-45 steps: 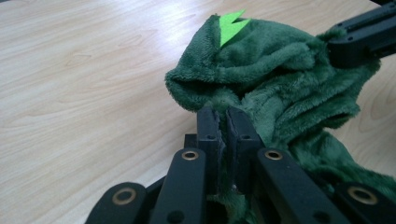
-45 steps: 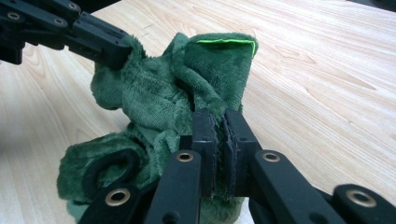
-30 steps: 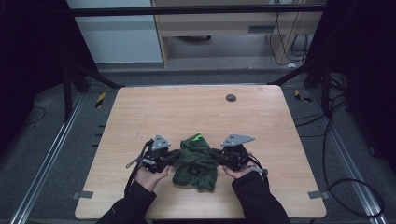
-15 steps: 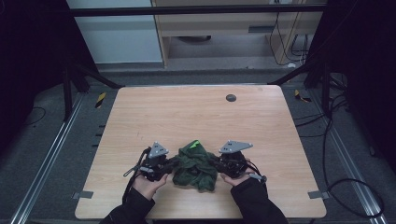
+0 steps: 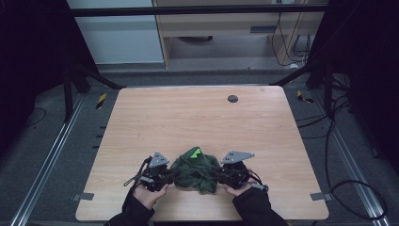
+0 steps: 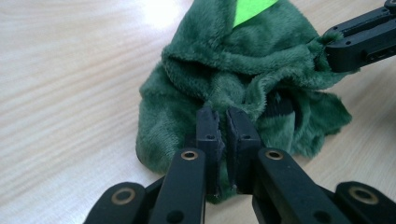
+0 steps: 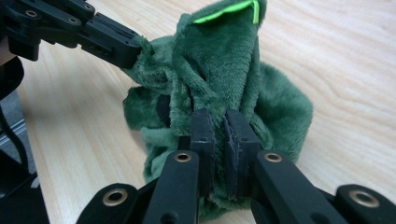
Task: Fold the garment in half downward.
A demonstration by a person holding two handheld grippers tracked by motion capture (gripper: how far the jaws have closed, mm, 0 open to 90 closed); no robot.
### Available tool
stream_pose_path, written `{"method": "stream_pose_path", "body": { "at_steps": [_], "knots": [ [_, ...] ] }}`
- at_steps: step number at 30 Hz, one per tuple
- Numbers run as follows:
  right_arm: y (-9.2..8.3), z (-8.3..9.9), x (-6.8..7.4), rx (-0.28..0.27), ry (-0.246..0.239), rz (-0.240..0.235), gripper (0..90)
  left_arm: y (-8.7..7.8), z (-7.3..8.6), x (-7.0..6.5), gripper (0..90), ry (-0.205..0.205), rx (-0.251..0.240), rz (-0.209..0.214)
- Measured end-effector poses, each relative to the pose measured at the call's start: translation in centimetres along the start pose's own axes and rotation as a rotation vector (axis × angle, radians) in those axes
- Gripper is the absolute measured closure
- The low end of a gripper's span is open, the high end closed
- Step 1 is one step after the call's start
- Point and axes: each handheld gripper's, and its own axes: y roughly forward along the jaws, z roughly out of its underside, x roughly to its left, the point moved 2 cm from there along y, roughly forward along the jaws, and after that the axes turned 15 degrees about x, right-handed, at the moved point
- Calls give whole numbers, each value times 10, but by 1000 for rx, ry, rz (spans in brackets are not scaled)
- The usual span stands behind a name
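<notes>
Green plush cloth [image 5: 195, 170], bunched, lay at the near edge of the wooden table [image 5: 197, 117]. Left gripper [image 6: 218, 140] and right gripper [image 7: 219, 140] each pinched a fold from opposite sides, likely to spread it.

The cloth [image 6: 224, 79] hid what the left gripper [image 6: 223, 122] pinched; the small dark spot [image 5: 232, 98] beyond the cloth was too small to tell.

the cloth [image 6: 219, 65] is seen as deep green plush — soft, matt, with a bright green patch. the table [image 5: 197, 117] is pale wood-grain, smooth. the jaws are matt black plastic — brass-coloured rivets.
</notes>
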Motion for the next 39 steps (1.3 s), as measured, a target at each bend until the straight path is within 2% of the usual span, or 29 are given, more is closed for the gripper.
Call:
{"method": "stream_pose_path", "body": {
  "at_steps": [8,21,25,29,32,39],
  "knots": [
    [6,11,3,24,9,-17,826,6,10,-1,847,-1,38,13],
    [12,17,1,53,14,5,816,13,13,-4,847,14,73,15],
    [13,17,0,61,22,11,801,13,13,-4,834,12,66,18],
    [11,16,0,51,26,8,763,8,11,-3,782,3,42,17],
    [6,13,1,32,25,7,731,2,9,-3,726,5,20,12],
    [-7,8,-3,-14,39,23,702,-14,3,3,695,-8,-39,-11]
  ]
}}
